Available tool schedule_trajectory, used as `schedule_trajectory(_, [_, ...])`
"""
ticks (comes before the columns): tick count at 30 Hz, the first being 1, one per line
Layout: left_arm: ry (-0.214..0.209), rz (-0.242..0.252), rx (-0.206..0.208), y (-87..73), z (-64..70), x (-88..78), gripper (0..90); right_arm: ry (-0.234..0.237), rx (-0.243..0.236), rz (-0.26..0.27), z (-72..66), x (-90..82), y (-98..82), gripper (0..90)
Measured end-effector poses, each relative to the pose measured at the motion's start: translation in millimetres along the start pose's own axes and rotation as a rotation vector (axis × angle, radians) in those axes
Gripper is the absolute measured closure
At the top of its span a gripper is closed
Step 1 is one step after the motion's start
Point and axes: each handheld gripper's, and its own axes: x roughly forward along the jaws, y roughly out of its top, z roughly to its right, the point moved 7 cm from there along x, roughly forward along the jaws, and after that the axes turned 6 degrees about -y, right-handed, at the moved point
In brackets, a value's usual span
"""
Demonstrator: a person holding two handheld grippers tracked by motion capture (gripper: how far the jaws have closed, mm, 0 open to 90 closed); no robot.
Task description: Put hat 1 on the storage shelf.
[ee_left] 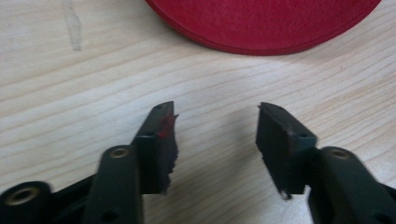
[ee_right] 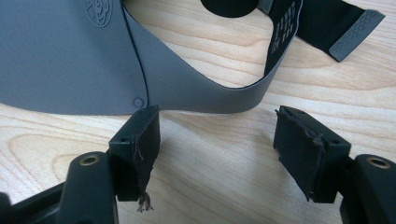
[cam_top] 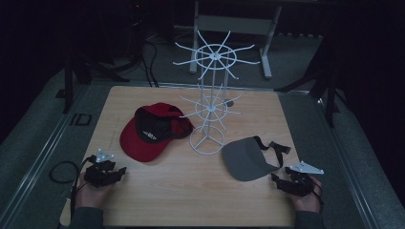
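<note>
Two pieces of headwear on the wooden surface (cam_top: 191, 191) here: one red cap (cam_top: 148, 133) on the left, one grey visor (cam_top: 248, 157) on the right. Between them stands a single white wire rack (cam_top: 210, 95), two tiers of spokes on one pole over a round base ring, every spoke bare. The cap lies just beside that base ring, its black inside turned up; the visor lies near the ring on the other side, its black strap (cam_top: 274, 145) trailing off to the right.

Two tools in play. The left hand-held gripper (cam_top: 122, 171) rests near the front left corner, jaws spread wide with only bare wood between them; in the left gripper view the cap's red brim (ee_left: 261, 23) sits just ahead, apart from the tips. The right hand-held gripper (cam_top: 274, 179) rests at the front right, jaws likewise spread; in the right gripper view the visor's grey edge (ee_right: 201, 93) curves right up by the left jaw tip, nothing pinched.

Nothing lies between either gripper and its nearest hat.
</note>
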Motion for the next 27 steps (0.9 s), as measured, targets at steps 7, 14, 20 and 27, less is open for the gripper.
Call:
schedule_trajectory(7, [-0.032, 0.016, 0.032, 22.7, -13.2, -3.9, 51.9, 0.0, 0.0, 0.0, 0.0, 0.0, 0.0, 31.1])
schedule_trajectory(14, [-0.018, 0.031, 0.038, 46.1, -32.5, -1.3, 55.5, 0.002, -0.002, 0.0, -0.1, 0.2, 0.1, 30.6])
schedule_trajectory(20, [-0.009, 0.034, 0.028, 68.1, -45.7, 5.1, 59.6, 0.003, -0.004, 0.0, -0.2, 0.3, 0.1, 30.2])
schedule_trajectory(27, [-0.056, 0.009, 0.01, 85.1, -51.1, 18.5, 62.7, 0.003, -0.002, 0.0, -0.2, 0.4, 0.3, 30.0])
